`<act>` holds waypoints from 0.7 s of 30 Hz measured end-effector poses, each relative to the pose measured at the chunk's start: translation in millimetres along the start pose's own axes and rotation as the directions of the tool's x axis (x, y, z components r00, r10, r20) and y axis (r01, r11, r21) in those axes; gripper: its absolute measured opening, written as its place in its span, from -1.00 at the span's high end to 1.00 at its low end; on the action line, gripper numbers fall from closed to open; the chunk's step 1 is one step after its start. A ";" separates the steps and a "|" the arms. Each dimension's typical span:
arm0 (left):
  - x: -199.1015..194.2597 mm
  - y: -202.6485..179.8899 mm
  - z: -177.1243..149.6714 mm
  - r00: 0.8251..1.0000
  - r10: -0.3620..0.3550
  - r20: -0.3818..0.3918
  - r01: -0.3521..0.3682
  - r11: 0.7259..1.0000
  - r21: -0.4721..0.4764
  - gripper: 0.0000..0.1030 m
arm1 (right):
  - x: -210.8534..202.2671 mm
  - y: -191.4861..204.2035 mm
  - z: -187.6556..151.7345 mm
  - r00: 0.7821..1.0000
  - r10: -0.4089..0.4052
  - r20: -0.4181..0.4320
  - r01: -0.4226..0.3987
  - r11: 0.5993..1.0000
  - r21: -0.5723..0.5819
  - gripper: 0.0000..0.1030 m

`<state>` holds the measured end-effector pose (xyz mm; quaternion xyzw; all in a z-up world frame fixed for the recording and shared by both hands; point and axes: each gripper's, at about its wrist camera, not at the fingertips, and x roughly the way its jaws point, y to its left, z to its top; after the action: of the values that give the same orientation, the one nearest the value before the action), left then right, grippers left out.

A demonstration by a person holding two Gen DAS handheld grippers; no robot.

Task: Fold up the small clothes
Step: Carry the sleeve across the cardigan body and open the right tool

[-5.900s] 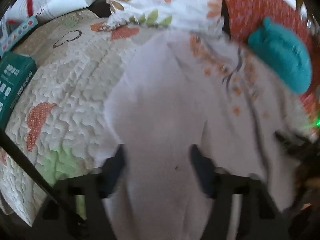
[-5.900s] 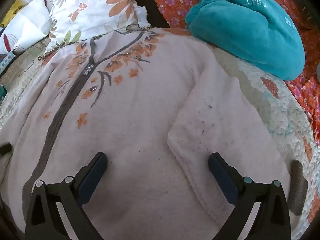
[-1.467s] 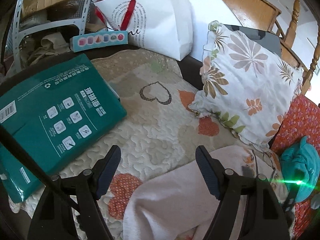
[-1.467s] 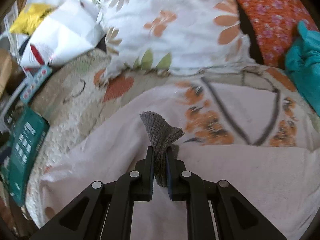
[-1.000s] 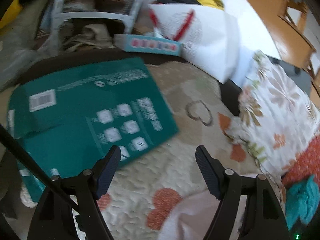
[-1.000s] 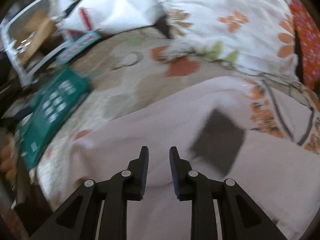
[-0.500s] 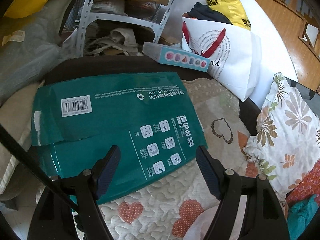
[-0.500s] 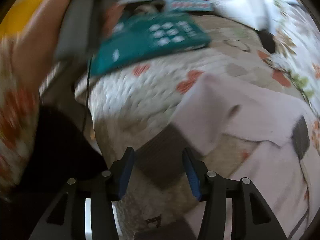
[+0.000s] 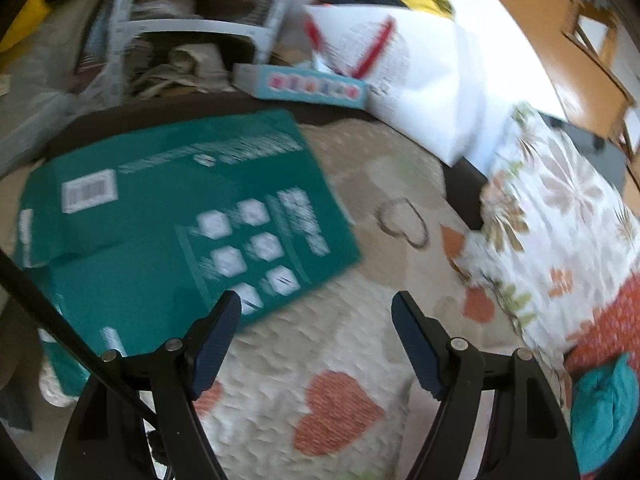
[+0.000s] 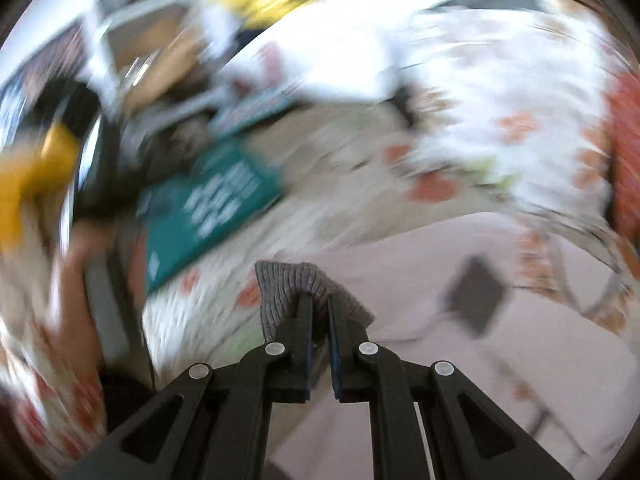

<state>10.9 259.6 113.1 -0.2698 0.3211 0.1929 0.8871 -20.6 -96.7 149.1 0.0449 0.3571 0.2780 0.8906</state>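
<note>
Grey knit cuff is pinched in the right tongs, pink garment body lying toward 2 o'clock; left tongs are held agape, empty.

We're in a lived-in home, a bedroom or sitting room doubling as storage. A quilted bedspread with orange hearts covers the bed or couch, a leaf-print pillow propped at its far right edge. A green flattened carton lies on the left side. Beyond the far edge, a white shopping bag with red handles, a pale blue box, a perforated metal shelf rack crammed with cardboard, and wooden furniture behind.
</note>
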 end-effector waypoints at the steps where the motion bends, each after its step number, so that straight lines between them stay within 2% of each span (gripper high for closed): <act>1: 2.3 -8.5 -3.2 1.000 -0.014 -0.013 0.015 1.000 0.019 -0.49 | -13.8 -24.7 3.9 0.999 -0.033 0.019 0.032 0.998 0.057 0.85; 4: 9.6 -38.3 -14.6 0.998 -0.037 -0.044 0.042 0.994 0.100 -0.49 | -47.1 -97.7 -1.0 0.987 -0.157 0.025 0.148 0.966 0.210 0.85; 6: 13.1 -59.8 -23.6 0.998 -0.043 -0.054 0.051 0.986 0.159 -0.49 | -62.7 -143.5 -14.9 0.972 -0.237 -0.002 0.226 0.926 0.302 0.85; 8: 15.3 -74.0 -31.4 0.997 -0.046 -0.062 0.058 0.979 0.196 -0.49 | -75.5 -188.3 -32.1 0.943 -0.330 -0.044 0.323 0.875 0.362 0.85; 12: 20.4 -104.0 -48.6 0.994 -0.061 -0.088 0.083 0.960 0.267 -0.49 | -85.6 -252.2 -61.7 0.886 -0.443 -0.138 0.456 0.779 0.429 0.89; 13: 21.8 -111.9 -53.6 0.993 -0.065 -0.096 0.090 0.954 0.286 -0.49 | -84.2 -265.6 -69.6 0.868 -0.468 -0.169 0.492 0.756 0.431 0.92; 14: 23.4 -119.7 -59.2 0.992 -0.068 -0.103 0.097 0.947 0.306 -0.49 | -81.6 -277.2 -76.5 0.833 -0.512 -0.208 0.550 0.727 0.412 0.91; 15: 25.1 -128.4 -65.7 0.991 -0.070 -0.112 0.104 0.938 0.331 -0.49 | -81.3 -287.1 -81.8 0.777 -0.578 -0.248 0.627 0.679 0.381 0.91; 16: 26.4 -133.2 -69.5 0.990 -0.071 -0.120 0.109 0.932 0.346 -0.49 | -86.4 -293.7 -84.6 0.743 -0.618 -0.259 0.666 0.645 0.374 0.90; 17: 28.2 -138.5 -74.3 0.989 -0.074 -0.129 0.116 0.925 0.362 -0.49 | -93.9 -297.5 -85.6 0.737 -0.628 -0.250 0.671 0.633 0.386 0.90; 19: 32.8 -148.3 -84.2 0.986 -0.077 -0.151 0.131 0.913 0.386 -0.49 | -111.9 -301.0 -83.6 0.747 -0.633 -0.205 0.651 0.633 0.419 0.88; 20: 35.1 -152.1 -88.0 0.985 -0.075 -0.157 0.132 0.909 0.395 -0.49 | -120.2 -298.5 -81.3 0.752 -0.635 -0.176 0.642 0.644 0.416 0.82; 21: 38.5 -157.1 -93.1 0.984 -0.070 -0.165 0.133 0.905 0.405 -0.49 | -123.5 -293.7 -76.7 0.763 -0.629 -0.149 0.628 0.669 0.397 0.65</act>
<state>76.3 87.5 82.5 -0.1055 0.4045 0.0534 0.9069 -8.2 -418.0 85.9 0.1118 0.4016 -0.1300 0.8996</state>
